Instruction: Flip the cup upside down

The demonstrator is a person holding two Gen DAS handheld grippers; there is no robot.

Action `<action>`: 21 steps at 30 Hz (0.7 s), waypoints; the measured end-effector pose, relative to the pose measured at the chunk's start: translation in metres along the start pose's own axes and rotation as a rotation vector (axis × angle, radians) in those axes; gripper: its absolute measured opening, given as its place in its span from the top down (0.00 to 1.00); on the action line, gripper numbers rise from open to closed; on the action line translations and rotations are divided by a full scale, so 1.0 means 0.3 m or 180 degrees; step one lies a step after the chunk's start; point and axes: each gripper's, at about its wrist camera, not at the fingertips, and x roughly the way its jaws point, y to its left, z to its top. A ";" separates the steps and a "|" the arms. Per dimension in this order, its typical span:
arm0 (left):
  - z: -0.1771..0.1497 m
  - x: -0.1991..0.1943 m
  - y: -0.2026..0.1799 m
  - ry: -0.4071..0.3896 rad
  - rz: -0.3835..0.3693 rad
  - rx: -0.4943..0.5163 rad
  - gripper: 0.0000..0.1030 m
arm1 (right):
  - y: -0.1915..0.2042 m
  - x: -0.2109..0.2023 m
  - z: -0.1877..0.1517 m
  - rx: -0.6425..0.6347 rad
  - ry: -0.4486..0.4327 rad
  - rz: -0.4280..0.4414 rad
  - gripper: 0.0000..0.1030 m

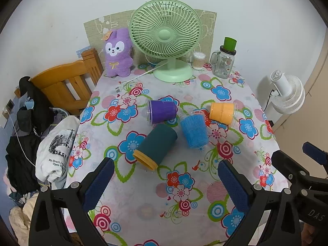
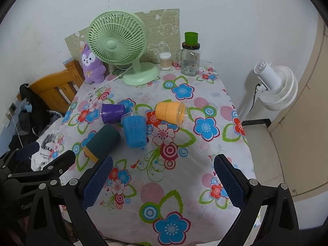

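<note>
Left claw (image 1: 164, 176): jaws spread wide, nothing between the blue pads (image 1: 98, 184). It hovers above the near part of the worktop (image 1: 143, 215), which carries a floral cloth.

Right claw (image 2: 163, 176): jaws likewise spread wide and empty, above the same worktop.

Four cups lie on their sides ahead of both claws:
- Dark teal cup (image 1: 156, 145), with a yellow rim, is nearest. It lies just ahead of the left claw's left finger, mouth toward the claw. In the right wrist view it (image 2: 103, 142) sits just beyond the right claw's left finger.
- Blue cup (image 1: 193, 131) lies ahead of the left claw, slightly right of centre, close beside the teal cup.
- Purple cup (image 1: 162, 111) lies farther ahead, behind the teal cup.
- Orange cup (image 1: 222, 110) lies farther ahead and to the right, near the blue cup.

Beyond the cups, at the far edge of the worktop, stand a green fan (image 1: 166, 37), a purple plush toy (image 1: 117, 53) and a glass jar (image 1: 223, 63).
</note>
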 end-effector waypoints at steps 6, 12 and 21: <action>0.015 0.015 -0.008 0.0039 0.0055 0.0024 0.01 | -0.013 0.026 0.030 -0.0076 0.0042 0.0104 0.03; 0.059 0.038 -0.033 0.0060 0.0112 0.0105 0.01 | -0.029 0.067 0.068 -0.0178 0.0095 0.0239 0.03; 0.154 0.124 -0.062 0.0098 0.0177 0.0590 0.01 | -0.043 0.153 0.142 -0.0293 0.0171 0.0354 0.03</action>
